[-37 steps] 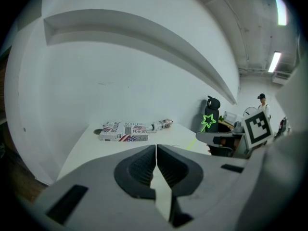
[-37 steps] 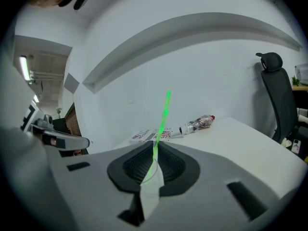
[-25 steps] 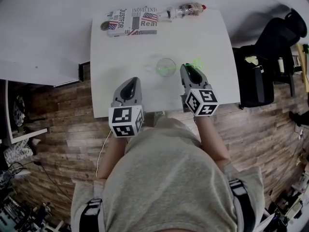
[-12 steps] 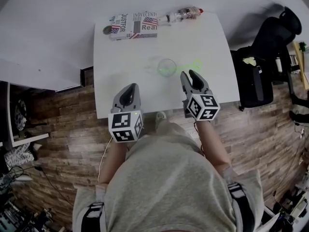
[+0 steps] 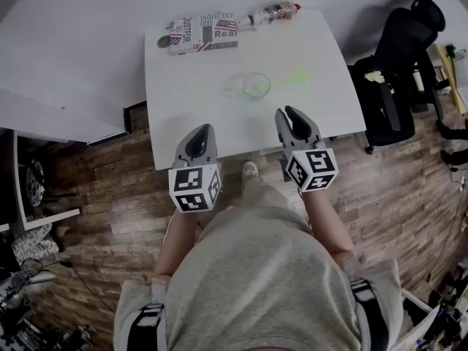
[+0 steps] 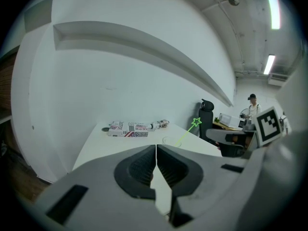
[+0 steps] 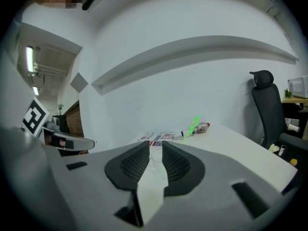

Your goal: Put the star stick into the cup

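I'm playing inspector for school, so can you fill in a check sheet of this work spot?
surface: white table.
job's things: green star stick leans in the clear cup.
clutter: flag-print box, plastic bottle, dark round thing at the far edge.
grippers: left claw shut, empty; right claw apart, just been closing, empty.
cables: some on the wooden floor, far left.
surroundings: black office chair, white wall.
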`<action>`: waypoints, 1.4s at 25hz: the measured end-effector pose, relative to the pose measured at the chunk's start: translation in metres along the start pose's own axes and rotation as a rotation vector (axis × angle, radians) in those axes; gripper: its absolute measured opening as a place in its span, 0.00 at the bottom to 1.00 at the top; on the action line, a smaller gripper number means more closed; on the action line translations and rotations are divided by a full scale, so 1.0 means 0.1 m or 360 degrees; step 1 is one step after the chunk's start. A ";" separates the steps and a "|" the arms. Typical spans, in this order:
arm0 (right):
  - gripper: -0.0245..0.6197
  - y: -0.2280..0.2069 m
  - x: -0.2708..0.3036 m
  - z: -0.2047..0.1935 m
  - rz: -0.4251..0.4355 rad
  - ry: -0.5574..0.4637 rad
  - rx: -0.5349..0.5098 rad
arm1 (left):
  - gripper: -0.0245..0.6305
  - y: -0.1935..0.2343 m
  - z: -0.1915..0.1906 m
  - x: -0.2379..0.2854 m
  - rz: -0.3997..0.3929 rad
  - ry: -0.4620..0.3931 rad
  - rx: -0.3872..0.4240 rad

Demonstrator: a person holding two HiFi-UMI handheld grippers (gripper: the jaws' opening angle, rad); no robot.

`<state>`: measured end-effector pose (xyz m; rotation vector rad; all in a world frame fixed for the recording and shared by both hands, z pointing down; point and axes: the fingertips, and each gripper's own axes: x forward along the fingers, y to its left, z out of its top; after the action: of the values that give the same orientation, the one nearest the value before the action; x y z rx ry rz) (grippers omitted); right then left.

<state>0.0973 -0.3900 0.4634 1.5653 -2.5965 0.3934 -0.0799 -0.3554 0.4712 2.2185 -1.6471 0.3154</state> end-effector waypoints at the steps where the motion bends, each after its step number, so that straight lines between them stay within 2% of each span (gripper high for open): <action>1: 0.14 0.06 -0.06 0.02 0.0001 -0.0012 -0.0005 | 0.05 -0.01 -0.01 -0.05 -0.0008 -0.0005 0.0002; 6: 0.03 0.34 -0.39 0.09 -0.0003 -0.0076 -0.0028 | 0.05 -0.08 -0.11 -0.31 -0.0033 -0.0027 0.0005; 20: 0.03 1.09 -1.14 0.04 0.0103 -0.0133 -0.0069 | 0.05 -0.30 -0.35 -1.13 -0.0053 -0.0079 0.0013; 35: 0.03 1.60 -1.80 -0.02 0.0166 -0.0198 -0.0087 | 0.05 -0.50 -0.57 -1.87 -0.0050 -0.0132 0.0019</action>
<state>0.0420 -0.1641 0.4007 1.4870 -2.7650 0.2376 -0.0855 -0.1556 0.4432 2.2927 -1.6544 0.2282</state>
